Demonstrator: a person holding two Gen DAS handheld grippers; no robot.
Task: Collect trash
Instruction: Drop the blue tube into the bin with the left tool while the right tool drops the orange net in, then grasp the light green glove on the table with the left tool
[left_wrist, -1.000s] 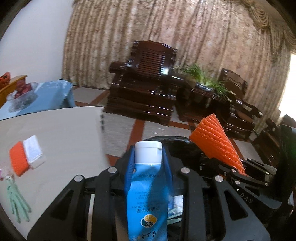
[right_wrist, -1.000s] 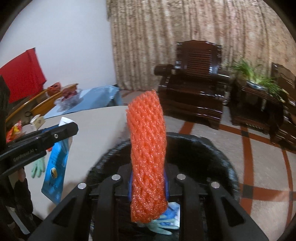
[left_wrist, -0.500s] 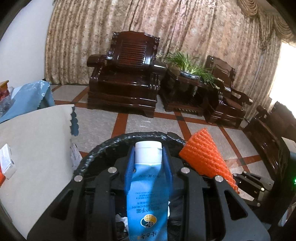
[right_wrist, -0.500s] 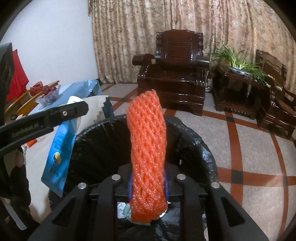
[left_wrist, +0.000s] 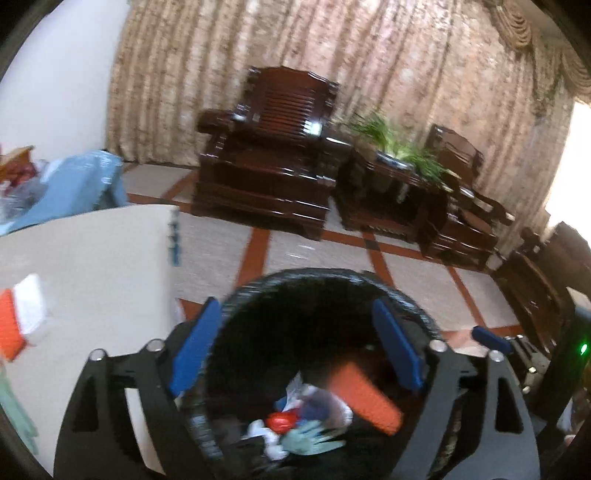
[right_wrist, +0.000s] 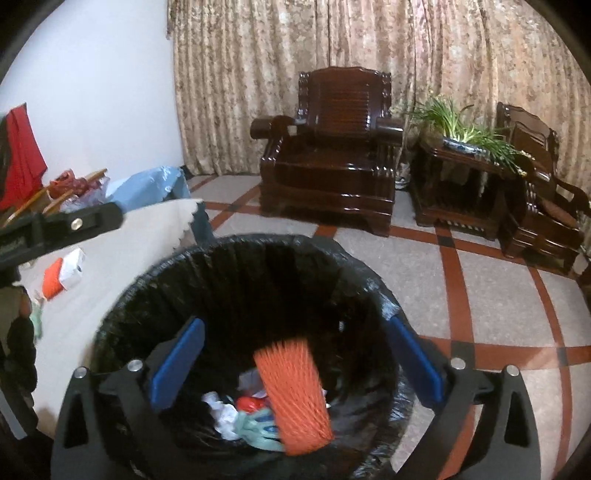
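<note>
A: Surroundings, left to right. Table (right_wrist: 110, 295) at 9 o'clock, pale top; on it an orange-and-white packet (right_wrist: 62, 273) and a green glove (left_wrist: 14, 413) at the near edge. Bin (right_wrist: 258, 266) with black liner at 6 o'clock, touching the table corner. Armchair (right_wrist: 332, 147) at 12, plant (right_wrist: 465, 125) on a side table at 2, curtain (right_wrist: 369, 55) behind all.

B: Obstructions?

A: Only the bin rim between the fingers and the trash. Bin holds an orange net (right_wrist: 291, 395), tilted, blurred; under it a green glove, white paper and something red. Tube not identifiable in the heap.

B: Grippers?

A: Left gripper (left_wrist: 295, 350) points down over the bin mouth, jaws just opened, wide, nothing between the blue pads (left_wrist: 195, 347). Right gripper (right_wrist: 295, 369) likewise: angled down into the bin, jaws just opened to full spread, net free between them and touching neither pad. In the right view, a left finger (right_wrist: 74, 225) crosses at 9 o'clock over the table.
</note>
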